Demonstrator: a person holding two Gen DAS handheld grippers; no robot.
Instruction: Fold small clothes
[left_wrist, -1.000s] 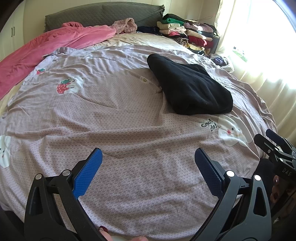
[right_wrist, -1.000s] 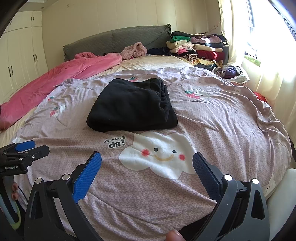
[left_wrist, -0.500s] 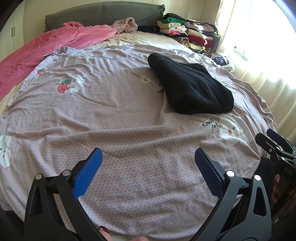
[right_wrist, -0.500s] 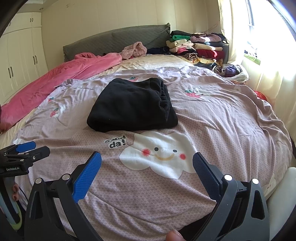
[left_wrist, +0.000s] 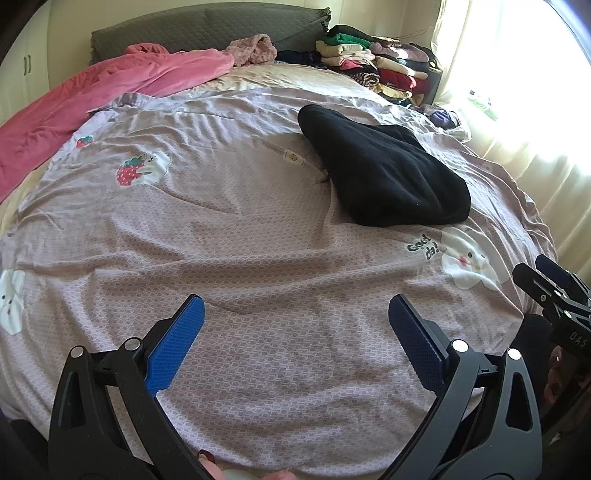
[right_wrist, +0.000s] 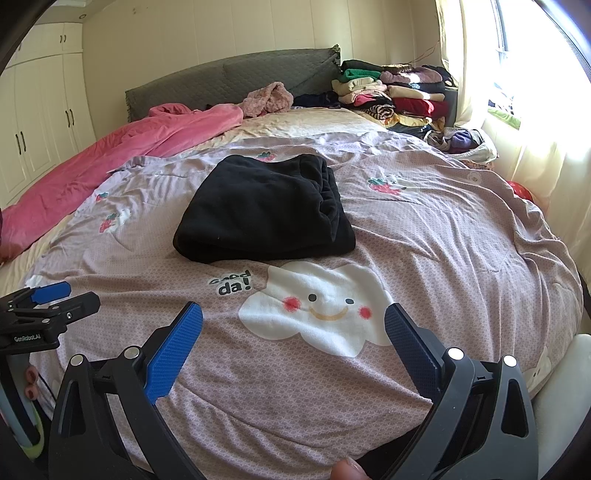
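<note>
A folded black garment (left_wrist: 384, 173) (right_wrist: 266, 210) lies on the lilac printed bedspread (left_wrist: 240, 240) (right_wrist: 436, 236), in the middle of the bed. My left gripper (left_wrist: 295, 314) hovers open near the bed's front edge, well short of the garment and to its left, with nothing between its blue pads. My right gripper (right_wrist: 293, 319) is open too, above the white cloud print (right_wrist: 314, 310), just in front of the garment. Each gripper shows at the edge of the other's view: the right gripper (left_wrist: 550, 284) and the left gripper (right_wrist: 51, 299).
A pink blanket (left_wrist: 92, 103) (right_wrist: 129, 147) lies along the bed's left side. A stack of folded clothes (left_wrist: 373, 62) (right_wrist: 391, 92) stands at the far right by the grey headboard (right_wrist: 240, 77). Curtains and a bright window (right_wrist: 535, 110) border the right; white wardrobes (right_wrist: 40, 122) stand on the left.
Both views have tilted or drawn back slightly, so the garment sits a little lower in frame. Both grippers stay open and the garment has not moved.
</note>
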